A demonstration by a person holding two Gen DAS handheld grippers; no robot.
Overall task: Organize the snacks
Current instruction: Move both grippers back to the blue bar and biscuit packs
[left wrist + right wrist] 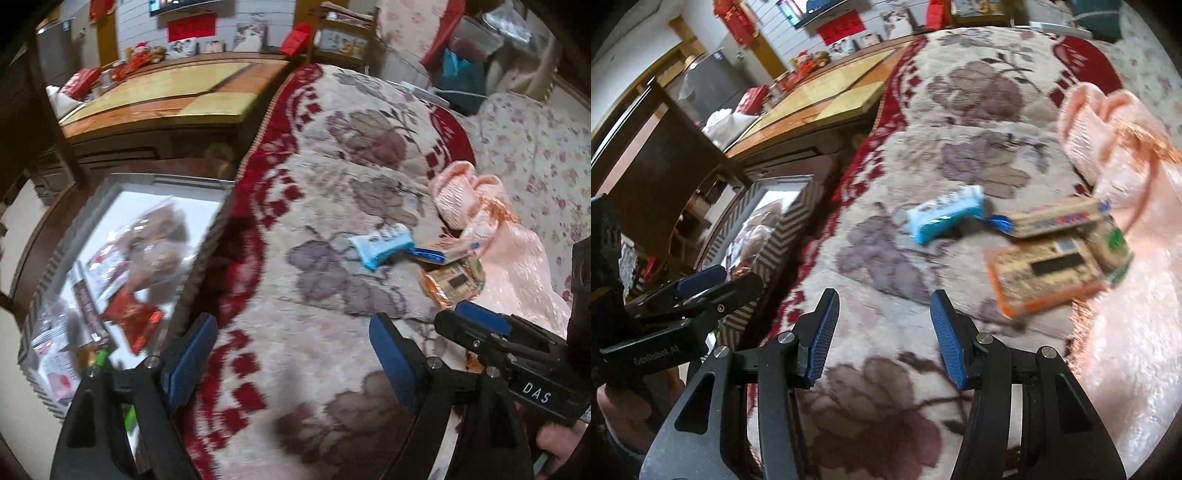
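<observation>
Here, taking the floral blanket [332,206] as the landmark, the storage box [55,258] sits off its left edge and lower down, a pale bin with a chevron-striped rim. It already holds several snack packs, among them a red packet [136,325] and some clear bags (the blur hides their labels). The left gripper [291,365] hangs above the blanket's red-patterned left border, close to the box; its blue-padded fingers stand wide apart with nothing between them.

Further right, near the blanket's middle, a blue-and-white snack bar [382,245] lies flat on the pile. Just to its right, at the blanket's right side, sits a small heap of tan cracker packs [452,275]: an orange-edged pack [1049,284] nearest the cameras, a long pack [1058,218] behind it, and a green-marked one [1112,247] partly under both. The heap touches the pink quilted cloth [509,258] that overlaps the blanket's right edge.

The right gripper [884,338] hovers over the blanket's near middle, its fingers spread and empty, with the blue bar ahead and the cracker heap ahead to its right. In the left wrist view its tip shows just beside the orange-edged pack (contact cannot be judged).
</observation>
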